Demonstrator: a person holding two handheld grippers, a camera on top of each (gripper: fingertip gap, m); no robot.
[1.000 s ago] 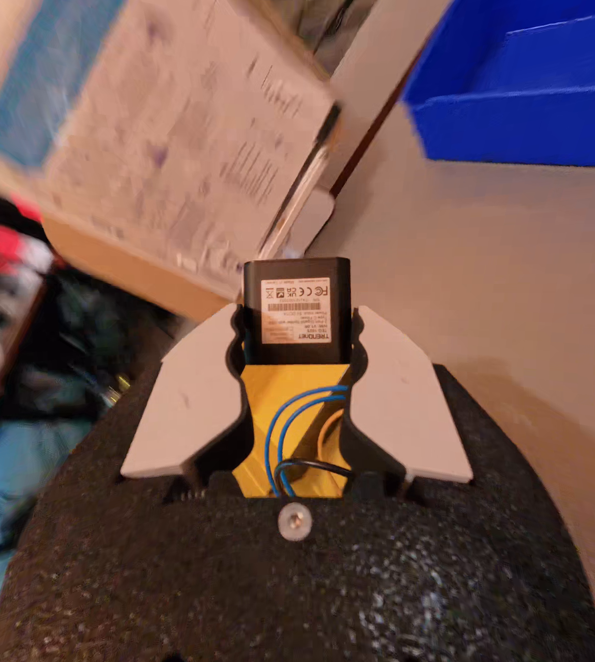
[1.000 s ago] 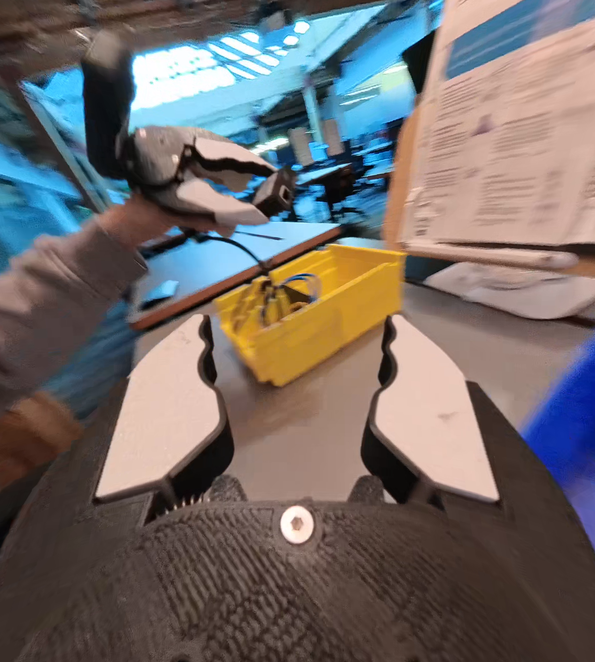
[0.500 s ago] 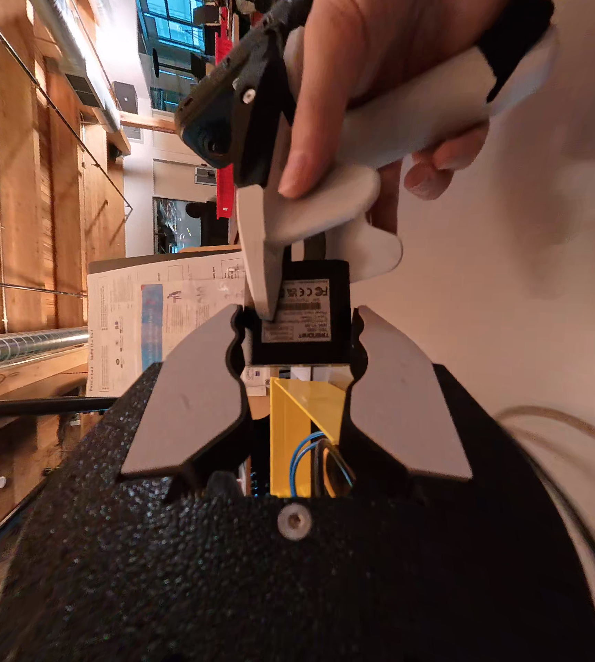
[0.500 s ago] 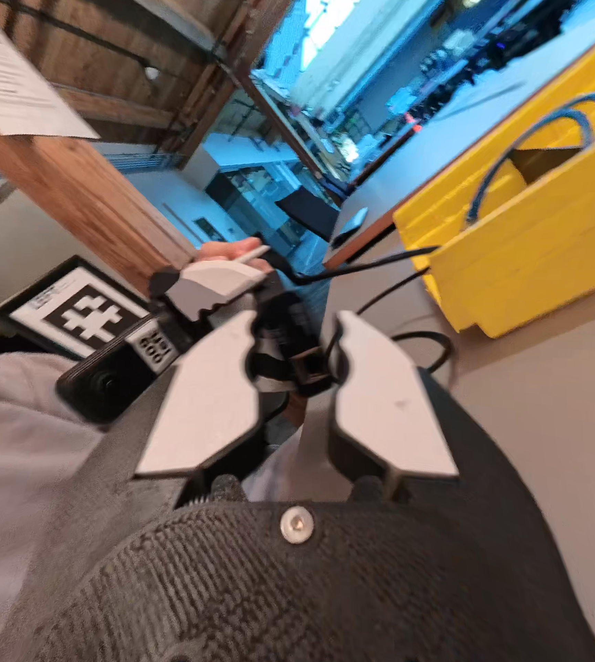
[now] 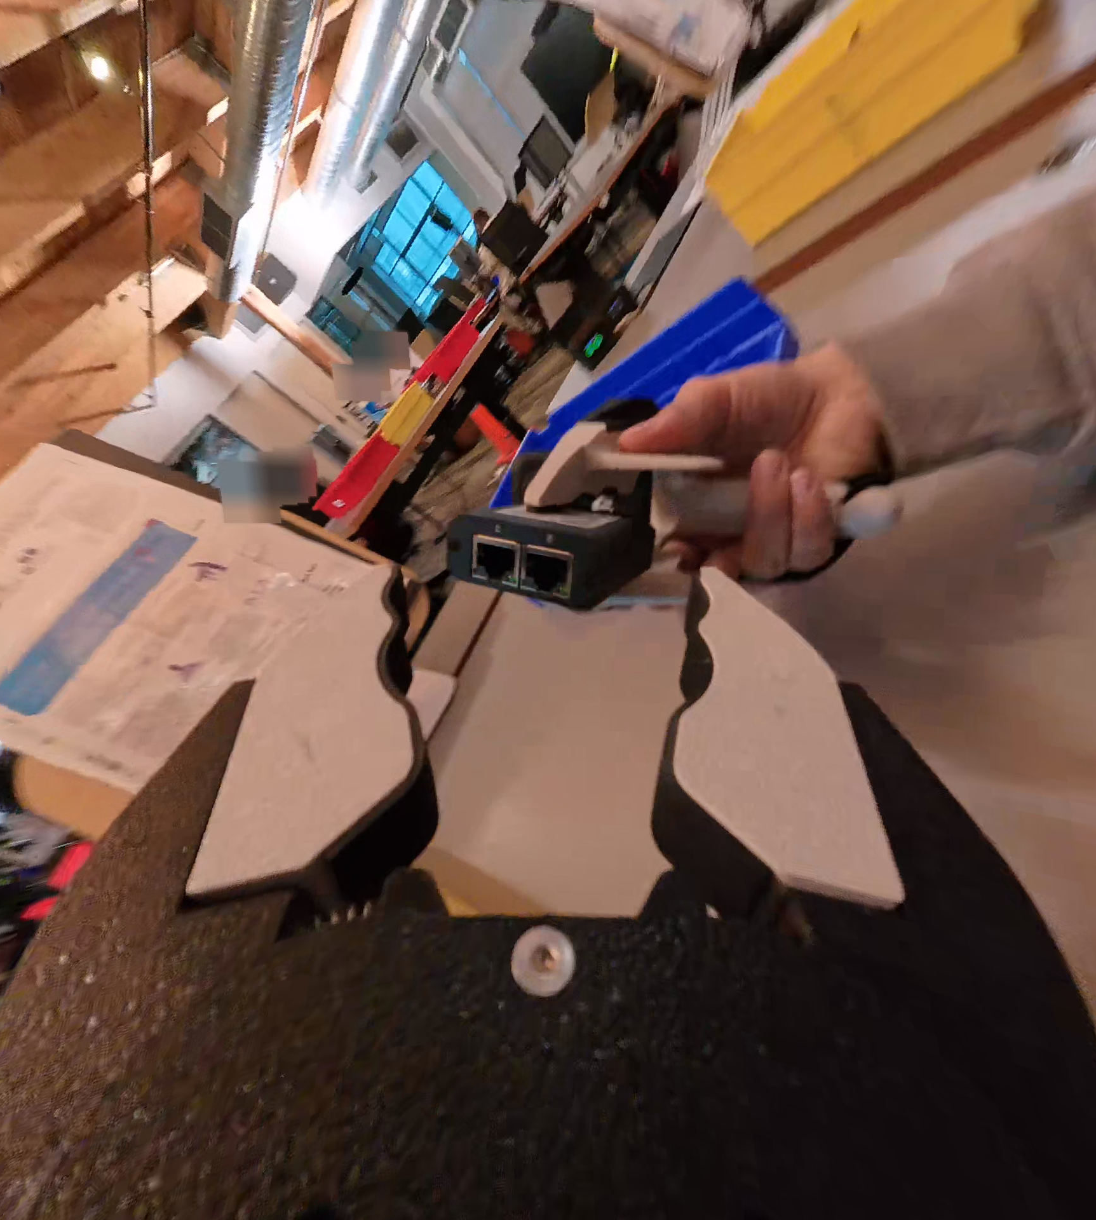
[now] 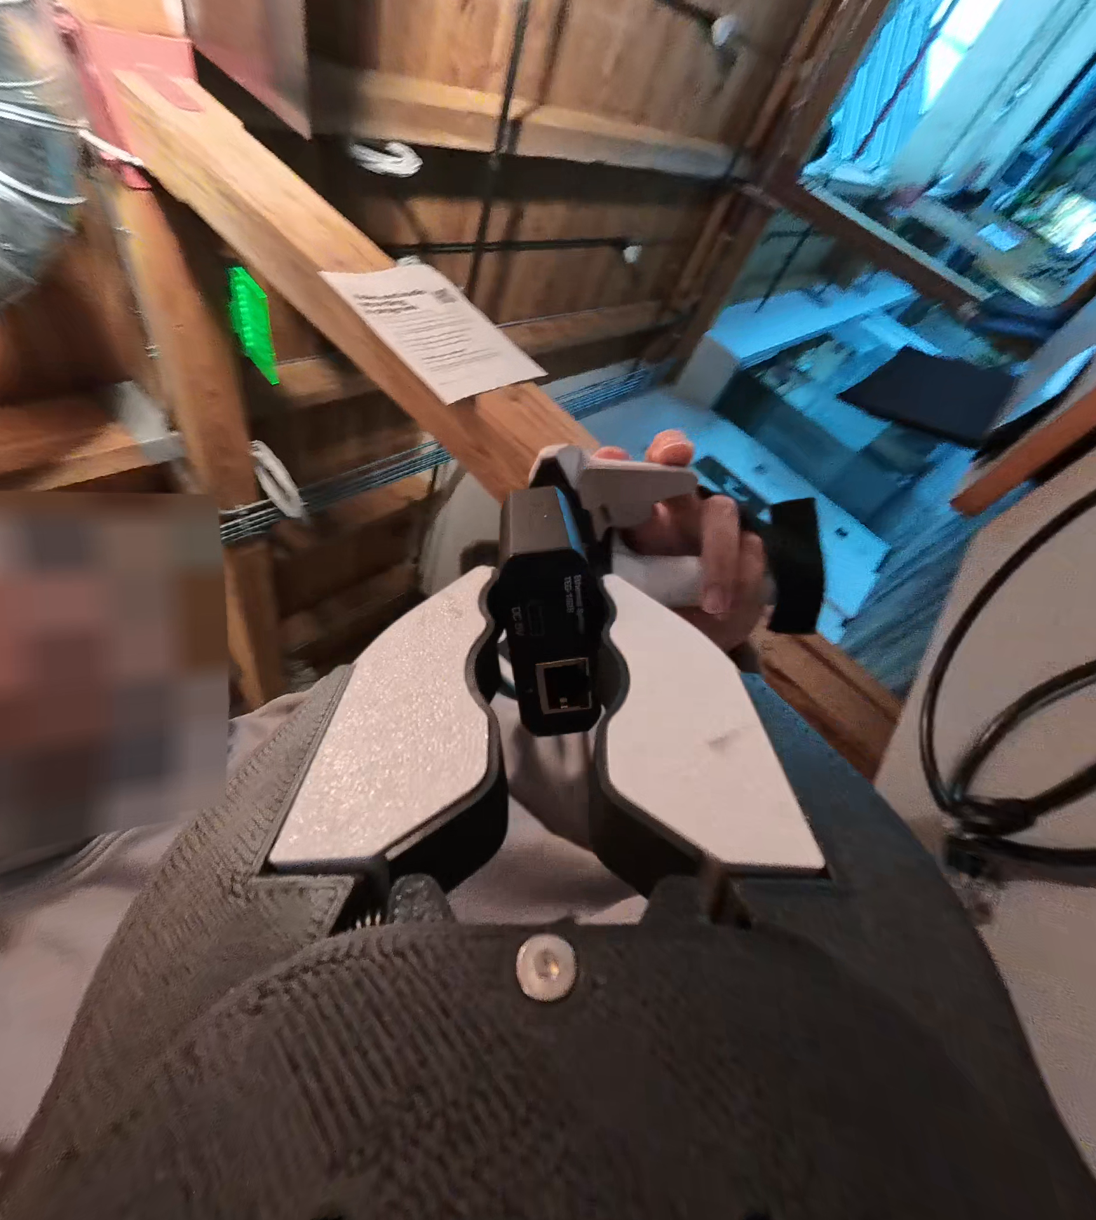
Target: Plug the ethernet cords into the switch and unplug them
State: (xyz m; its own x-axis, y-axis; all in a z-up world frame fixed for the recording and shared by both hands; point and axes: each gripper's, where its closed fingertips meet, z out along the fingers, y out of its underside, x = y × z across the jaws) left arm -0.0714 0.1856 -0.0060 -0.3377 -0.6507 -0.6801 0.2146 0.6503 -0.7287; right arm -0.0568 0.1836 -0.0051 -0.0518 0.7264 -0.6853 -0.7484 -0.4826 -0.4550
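Switch (image 6: pixel 548 650) now sits in right tool (image 6: pixel 548 634), left tool (image 5: pixel 542 634) empty.

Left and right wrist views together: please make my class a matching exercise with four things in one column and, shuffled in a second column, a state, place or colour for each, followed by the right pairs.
Column 1
1. switch
2. left gripper
3. black cord
4. bin nearest the switch

Column 2
A. open, holding nothing
B. lying looped on the table
C. blue
D. clamped in the right gripper

Pairs: 1-D, 2-A, 3-B, 4-C
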